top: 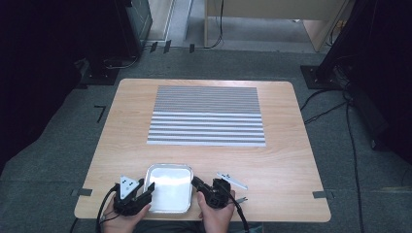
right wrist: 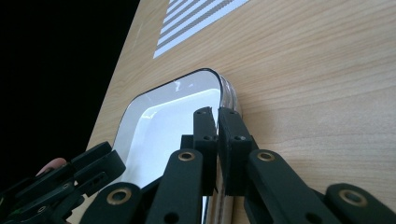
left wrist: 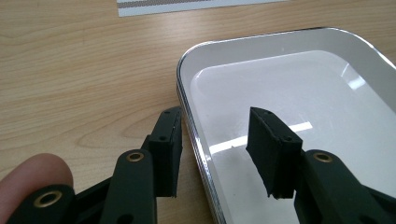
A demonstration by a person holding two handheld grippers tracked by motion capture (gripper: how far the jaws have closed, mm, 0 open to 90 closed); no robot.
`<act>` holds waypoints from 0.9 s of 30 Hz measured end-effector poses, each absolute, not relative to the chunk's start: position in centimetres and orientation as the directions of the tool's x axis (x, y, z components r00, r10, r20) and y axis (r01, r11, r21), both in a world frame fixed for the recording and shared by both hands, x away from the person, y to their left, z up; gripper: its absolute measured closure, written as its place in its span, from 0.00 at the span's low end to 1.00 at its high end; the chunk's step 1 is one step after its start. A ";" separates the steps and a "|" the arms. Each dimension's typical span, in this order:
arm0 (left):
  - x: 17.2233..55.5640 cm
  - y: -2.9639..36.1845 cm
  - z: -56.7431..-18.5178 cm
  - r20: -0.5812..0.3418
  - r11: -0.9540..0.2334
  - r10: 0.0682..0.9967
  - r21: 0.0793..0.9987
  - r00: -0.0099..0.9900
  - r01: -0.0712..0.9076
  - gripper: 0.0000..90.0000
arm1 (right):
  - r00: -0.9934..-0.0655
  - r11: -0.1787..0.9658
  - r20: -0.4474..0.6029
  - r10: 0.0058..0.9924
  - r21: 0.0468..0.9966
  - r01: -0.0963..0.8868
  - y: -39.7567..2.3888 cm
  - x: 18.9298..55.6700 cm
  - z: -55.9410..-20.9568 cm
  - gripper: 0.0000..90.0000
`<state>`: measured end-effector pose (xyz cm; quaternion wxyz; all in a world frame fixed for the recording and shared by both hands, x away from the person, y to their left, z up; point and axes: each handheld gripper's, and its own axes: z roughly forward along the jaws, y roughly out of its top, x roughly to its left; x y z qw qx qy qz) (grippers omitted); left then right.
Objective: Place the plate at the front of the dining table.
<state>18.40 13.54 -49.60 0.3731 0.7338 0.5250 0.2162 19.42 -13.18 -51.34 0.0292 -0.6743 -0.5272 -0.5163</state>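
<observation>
One wooden table (top: 291,160), striped mat (top: 207,116), grey carpet floor (top: 48,160), trailing cables (top: 351,131)

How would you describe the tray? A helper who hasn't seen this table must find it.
On the wooden table, look at the near edge, below the striped sheet. The tray sits between the two grippers: white, shallow, rounded corners, shiny metal rim.

The near rim of the white tray (left wrist: 196,140) is cut off by the bottom edge of the left gripper view, and its right corner by the side edge. In the right gripper view, the tray's clamped wall is hidden between the right gripper (right wrist: 217,140) jaws (pressed nearly together). A fingertip (left wrist: 32,179) is blurred at the frame's corner.
</observation>
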 end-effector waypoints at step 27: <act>17.8 14.0 -50.0 -0.102 -0.105 0.953 0.774 0.286 0.625 0.93 | -0.093 -0.442 0.735 0.672 0.499 0.745 -13.1 19.1 -51.7 1.00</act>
